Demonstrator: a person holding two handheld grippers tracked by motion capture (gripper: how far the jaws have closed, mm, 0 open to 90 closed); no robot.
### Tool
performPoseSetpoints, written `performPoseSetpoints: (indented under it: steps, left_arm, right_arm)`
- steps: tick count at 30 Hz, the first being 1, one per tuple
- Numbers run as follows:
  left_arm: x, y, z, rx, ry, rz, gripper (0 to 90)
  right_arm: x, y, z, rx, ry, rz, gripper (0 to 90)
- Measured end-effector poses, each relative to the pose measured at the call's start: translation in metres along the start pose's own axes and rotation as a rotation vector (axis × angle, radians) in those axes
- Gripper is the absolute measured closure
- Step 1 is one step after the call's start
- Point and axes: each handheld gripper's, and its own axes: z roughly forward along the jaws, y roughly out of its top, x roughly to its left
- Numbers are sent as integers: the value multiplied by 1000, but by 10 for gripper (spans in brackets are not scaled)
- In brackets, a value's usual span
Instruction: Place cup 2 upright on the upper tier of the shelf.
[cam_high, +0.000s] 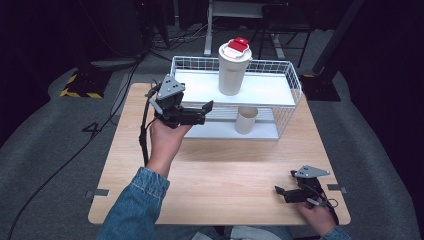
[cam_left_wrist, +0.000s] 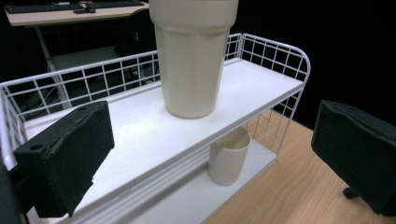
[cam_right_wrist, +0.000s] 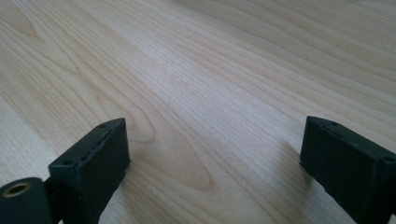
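Observation:
A white wire rack (cam_high: 295, 82) with two shelves stands at the back of the wooden table (cam_high: 225, 170). On its top shelf (cam_left_wrist: 261, 88) stands a tall cream tumbler (cam_high: 233, 70) (cam_left_wrist: 194, 60) with a red and white lid. A small cream cup (cam_high: 245, 120) (cam_left_wrist: 227, 161) sits on the lower shelf. My left gripper (cam_high: 204, 113) (cam_left_wrist: 212, 158) hovers open at the rack's front left, pointing at both cups and holding nothing. My right gripper (cam_high: 286, 183) (cam_right_wrist: 215, 163) lies low near the table's front right corner, open over bare wood (cam_right_wrist: 210, 70).
Grey carpet surrounds the table. Cables run over the floor at the left, near a yellow and black striped base (cam_high: 80, 87). Desk legs (cam_high: 209, 30) stand behind the rack, and a desk with a keyboard (cam_left_wrist: 70, 11) lies farther back.

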Motion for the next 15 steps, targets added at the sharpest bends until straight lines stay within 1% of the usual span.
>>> performPoseSetpoints:
  steps: [2,3,6,7,8,9,10,11,12,14,15]
  left_arm:
    - [-1,-6,-9,2,5,2,0]
    - [-1,-6,-9,2,5,2,0]
    - [-4,-15,-19,6,5,4,0]
    - [-4,-15,-19,6,5,4,0]
    - [-6,-20,-24,8,5,6,0]
    - [-6,-20,-24,8,5,6,0]
    - [-7,-26,-29,9,6,9,0]
    - [-7,-26,-29,9,6,9,0]
    - [-8,-32,-34,12,7,6,0]
    - [-8,-34,-35,11,7,5,0]
    - [-8,-38,-37,15,7,9,0]
  right_arm:
    - [0,0,0,0,1,0,84]
    - [0,0,0,0,1,0,84]
    - [0,0,0,1,2,-1,84]
    - [0,0,0,1,2,-1,84]
    - [0,0,0,0,2,-2,84]
    - [0,0,0,0,2,-2,84]
    - [0,0,0,0,2,-2,84]
    - [0,0,0,0,2,-2,84]
    - [0,0,0,0,2,-2,84]
    - [0,0,0,0,2,-2,84]
    - [0,0,0,0,2,-2,84]
